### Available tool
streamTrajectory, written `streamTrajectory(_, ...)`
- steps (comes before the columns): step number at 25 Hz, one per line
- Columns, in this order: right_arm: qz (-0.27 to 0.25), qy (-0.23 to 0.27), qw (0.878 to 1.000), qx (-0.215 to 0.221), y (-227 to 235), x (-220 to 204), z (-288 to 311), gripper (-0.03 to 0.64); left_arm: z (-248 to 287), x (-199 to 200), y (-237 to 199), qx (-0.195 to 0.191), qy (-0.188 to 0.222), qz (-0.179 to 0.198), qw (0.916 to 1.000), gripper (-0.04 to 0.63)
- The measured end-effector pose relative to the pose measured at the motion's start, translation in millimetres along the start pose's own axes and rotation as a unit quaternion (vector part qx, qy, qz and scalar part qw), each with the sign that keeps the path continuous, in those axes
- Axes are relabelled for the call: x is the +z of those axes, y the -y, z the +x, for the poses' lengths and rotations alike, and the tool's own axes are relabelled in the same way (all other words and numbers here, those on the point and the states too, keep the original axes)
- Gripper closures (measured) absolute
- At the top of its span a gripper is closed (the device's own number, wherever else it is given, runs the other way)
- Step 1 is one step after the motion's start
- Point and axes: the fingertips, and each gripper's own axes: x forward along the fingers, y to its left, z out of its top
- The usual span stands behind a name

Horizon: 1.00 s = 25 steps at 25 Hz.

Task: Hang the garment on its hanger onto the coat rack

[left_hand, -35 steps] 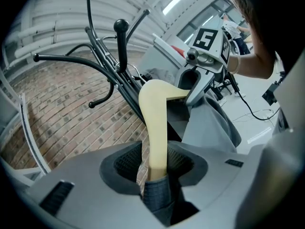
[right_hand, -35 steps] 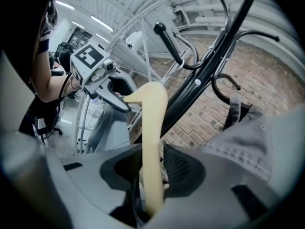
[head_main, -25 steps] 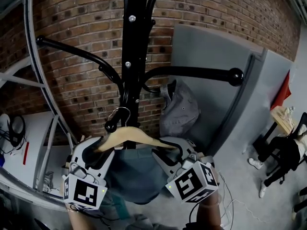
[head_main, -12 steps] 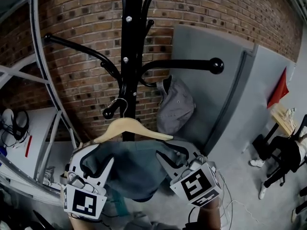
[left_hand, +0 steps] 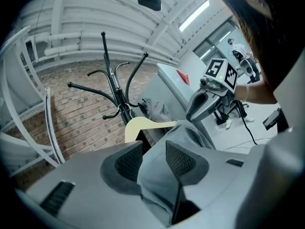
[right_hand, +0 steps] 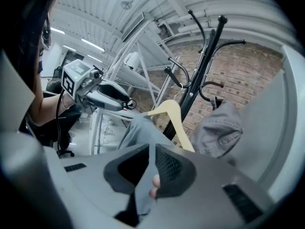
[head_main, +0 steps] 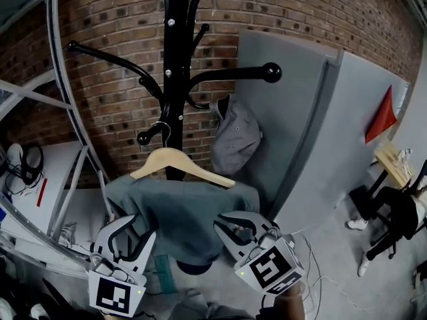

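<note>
One black coat rack (head_main: 176, 59) stands at the brick wall (head_main: 113, 19). The grey-teal garment (head_main: 183, 209) hangs from it, draped smooth over a pale wooden hanger (head_main: 175, 162) that is hooked onto the rack low down. Left tongs (head_main: 133, 227) pinch its lower left edge and right tongs (head_main: 230, 222) have just closed on the right edge, probably to steady or straighten it.

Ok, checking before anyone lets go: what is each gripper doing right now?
Left gripper: closed on a fold of the teal garment.
Right gripper: jaws have just been closing, now pinching the same garment.
</note>
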Motion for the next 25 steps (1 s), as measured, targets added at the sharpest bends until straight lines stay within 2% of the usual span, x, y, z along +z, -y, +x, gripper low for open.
streamTrajectory(6,-0.001,-0.015,1.0,0.023,-18,-15,-12,0.565,-16,-6,25,0.009,-0.02,-0.03,0.9993,0.439)
streamTrajectory(11,-0.006,-0.021,0.999,0.037,-30,-22,-22,0.569,-29,-15,42,0.027,-0.045,-0.074,0.9959,0.491)
streamTrajectory(20,-0.01,-0.006,1.0,0.027,-29,-14,-37,0.574,-39,-17,47,0.045,-0.061,-0.101,0.992,0.585)
streamTrajectory(25,-0.011,-0.009,1.0,0.022,-32,-11,-35,0.581,-41,-19,42,0.041,-0.057,-0.118,0.9905,0.592)
